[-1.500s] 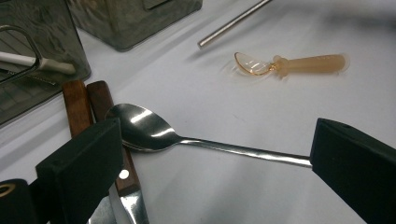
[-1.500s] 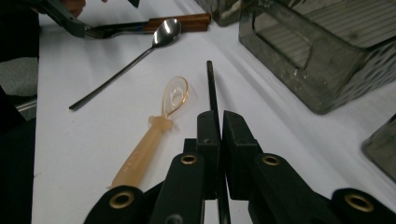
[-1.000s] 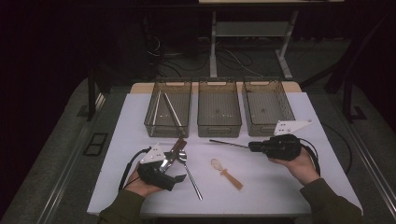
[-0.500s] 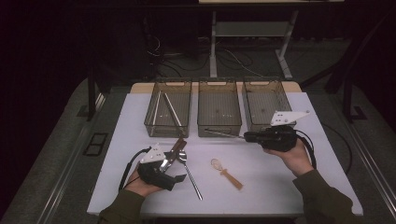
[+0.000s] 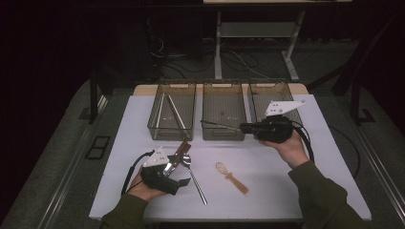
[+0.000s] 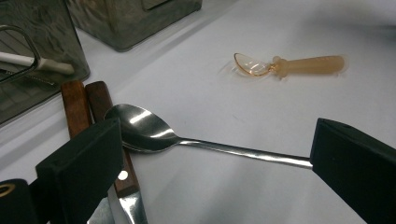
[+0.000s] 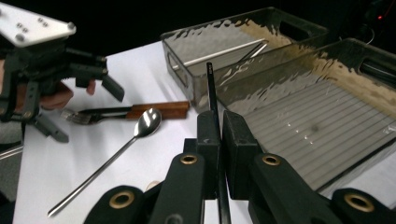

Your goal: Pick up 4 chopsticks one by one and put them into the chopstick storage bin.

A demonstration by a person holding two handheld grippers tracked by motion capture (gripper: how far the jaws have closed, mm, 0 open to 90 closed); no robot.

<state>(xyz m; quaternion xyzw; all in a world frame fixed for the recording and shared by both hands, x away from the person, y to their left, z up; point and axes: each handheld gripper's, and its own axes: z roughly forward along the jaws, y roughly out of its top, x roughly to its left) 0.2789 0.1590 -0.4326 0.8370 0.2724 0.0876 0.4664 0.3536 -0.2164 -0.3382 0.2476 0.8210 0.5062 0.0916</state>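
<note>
- High view: the right gripper (image 5: 244, 127), its jaws pinched tight on a thin black chopstick (image 5: 220, 125), now hangs over the near edge of the middle bin (image 5: 224, 110). A second earlier it sat lower and nearer the person, beside the right bin (image 5: 273, 98), with the stick lying level above the white table (image 5: 310, 167). It has since risen and swung toward the bins, and the stick's free end now reaches across the middle bin's front wall. Likely meaning: the sorting of this stick is near its drop, though which bin it is bound for cannot be told; two pale chopsticks (image 5: 173, 112) already lie in the left bin (image 5: 172, 109).
- High view: the left gripper (image 5: 177, 177) rests where it was, spread open over the steel spoon (image 5: 193, 174).
- Left gripper view: the spoon's (image 6: 154, 133) handle runs between the wide-open jaws, untouched. Two wooden-handled pieces (image 6: 88, 105) lie just behind its bowl, and an amber plastic spoon (image 6: 285, 65) lies well apart.
- Right gripper view: the jaws press together on the black chopstick (image 7: 211, 91), which points up over the middle bin (image 7: 317, 121). Across the table, the left gripper (image 7: 88, 100) hovers open by the steel spoon (image 7: 140, 128).
</note>
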